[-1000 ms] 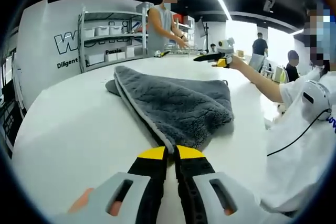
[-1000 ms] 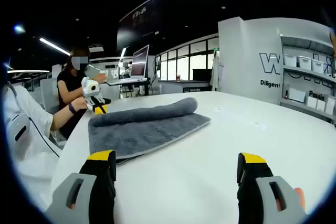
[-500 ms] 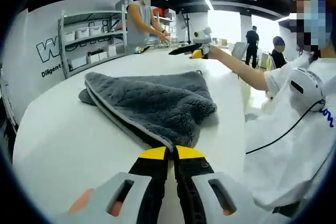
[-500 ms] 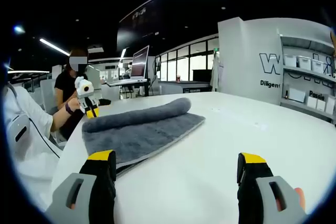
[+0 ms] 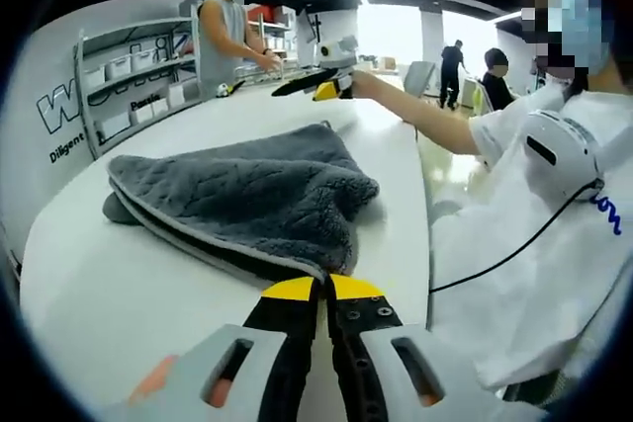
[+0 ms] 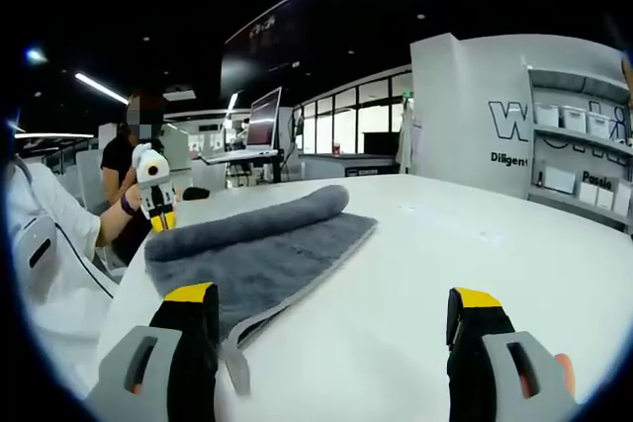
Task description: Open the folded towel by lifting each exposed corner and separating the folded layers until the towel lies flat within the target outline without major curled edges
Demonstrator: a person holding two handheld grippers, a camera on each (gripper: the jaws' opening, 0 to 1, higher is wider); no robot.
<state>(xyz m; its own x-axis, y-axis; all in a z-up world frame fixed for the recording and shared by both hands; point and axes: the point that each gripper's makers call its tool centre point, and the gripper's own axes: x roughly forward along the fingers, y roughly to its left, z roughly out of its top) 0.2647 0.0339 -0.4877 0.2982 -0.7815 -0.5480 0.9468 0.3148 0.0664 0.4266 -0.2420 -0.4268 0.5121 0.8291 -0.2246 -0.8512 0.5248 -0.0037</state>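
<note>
A grey plush towel (image 5: pixel 247 195) lies folded and bunched on the white table (image 5: pixel 109 294). My left gripper (image 5: pixel 321 289) is shut on its near corner, where the pale edge binding meets the yellow tips. Farther off, above the towel's far end, a hand holds my right gripper (image 5: pixel 305 86). In the right gripper view that gripper (image 6: pixel 334 303) stands open, jaws wide apart over the bare table (image 6: pixel 425 264), nothing between them. The towel (image 6: pixel 262 254) lies ahead to the left with a rolled fold along its far side. The left gripper (image 6: pixel 158 216) is at the towel's left end.
A person (image 5: pixel 226 32) stands at the table's far edge beside shelves of white bins (image 5: pixel 119 71). The table's edge (image 5: pixel 423 205) runs close on the right, next to a white sleeve and black cable. Shelves (image 6: pixel 579 135) and a monitor (image 6: pixel 262 116) stand beyond the table.
My left gripper has drawn the held corner back and the towel has slid with it. In the right gripper view the towel sits nearer, an edge now hanging by the left jaw.
</note>
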